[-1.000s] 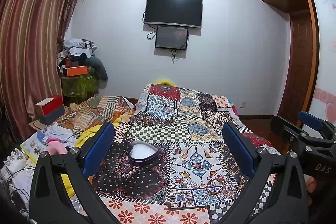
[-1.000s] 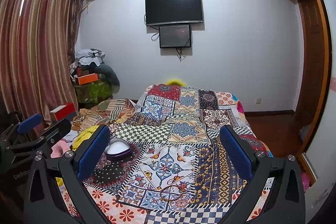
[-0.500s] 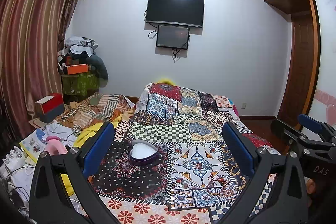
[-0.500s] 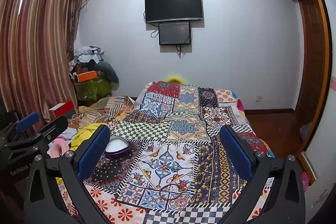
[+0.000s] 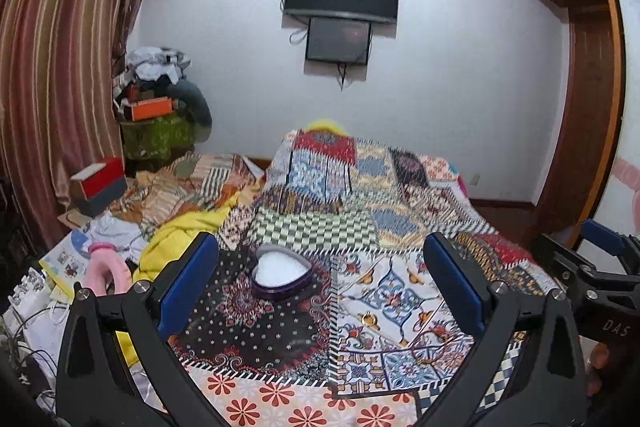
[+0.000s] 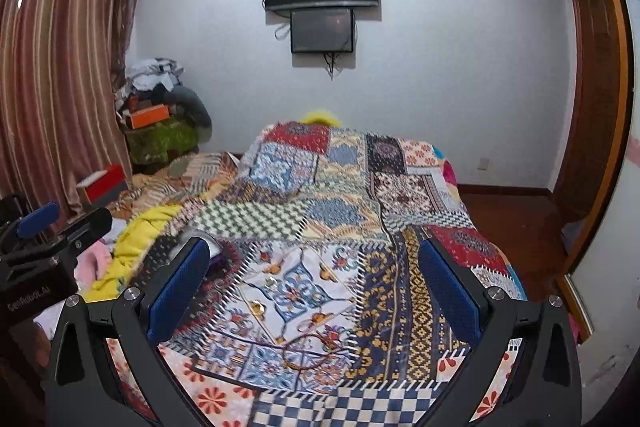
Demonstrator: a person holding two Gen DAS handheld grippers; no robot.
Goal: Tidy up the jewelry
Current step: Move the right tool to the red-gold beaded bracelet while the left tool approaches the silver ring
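Note:
A purple heart-shaped jewelry box (image 5: pixel 280 273) with a white lining lies open on the patchwork quilt (image 5: pixel 384 227). My left gripper (image 5: pixel 320 287) hovers open just in front of it, holding nothing. A small gold piece (image 5: pixel 366 317) lies on the white quilt patch to the box's right. In the right wrist view my right gripper (image 6: pixel 312 295) is open and holds nothing, above a small gold piece (image 6: pixel 256 305) and a thin ring-shaped bangle (image 6: pixel 304 351). There the box (image 6: pixel 214 247) shows only partly behind the left fingertip. Each gripper appears at the edge of the other's view.
A yellow blanket (image 5: pixel 180 231), a pink object (image 5: pixel 106 267), papers and cables crowd the bed's left side. A red and grey box (image 5: pixel 98 183) and piled clutter (image 5: pixel 160 107) stand by the striped curtain. A wooden door (image 6: pixel 592 147) is on the right.
Both views are blurred by motion. The right gripper has moved forward and tilted down over the quilt, so the box now sits behind its left finger. The left gripper barely shifted.

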